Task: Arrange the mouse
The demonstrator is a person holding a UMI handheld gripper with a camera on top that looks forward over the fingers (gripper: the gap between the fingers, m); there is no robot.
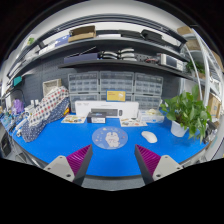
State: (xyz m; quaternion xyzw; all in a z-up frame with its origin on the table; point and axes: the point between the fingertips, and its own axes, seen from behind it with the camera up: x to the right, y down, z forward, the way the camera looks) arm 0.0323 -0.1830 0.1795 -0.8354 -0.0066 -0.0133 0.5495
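- Blue tabletop [60, 140] under cluttered shelves; patterned bundle at left.
- Round clear dish [109, 137] sits centre, beyond the gripper [113, 158]; jaws apart, holding nothing.
- White mouse [149, 136] lies right of dish, near potted plant [187, 110].
- Mouse likely light, rigid, smooth-shelled; pinch across its flanks.

No readable text anywhere from my view; yellow label [116, 96] on drawer cabinet [115, 88] too small to make out.

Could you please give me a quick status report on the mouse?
Tool open, empty. Mouse on blue mat, beyond right finger, untouched. Round disc sits straight ahead; mouse's path clear.
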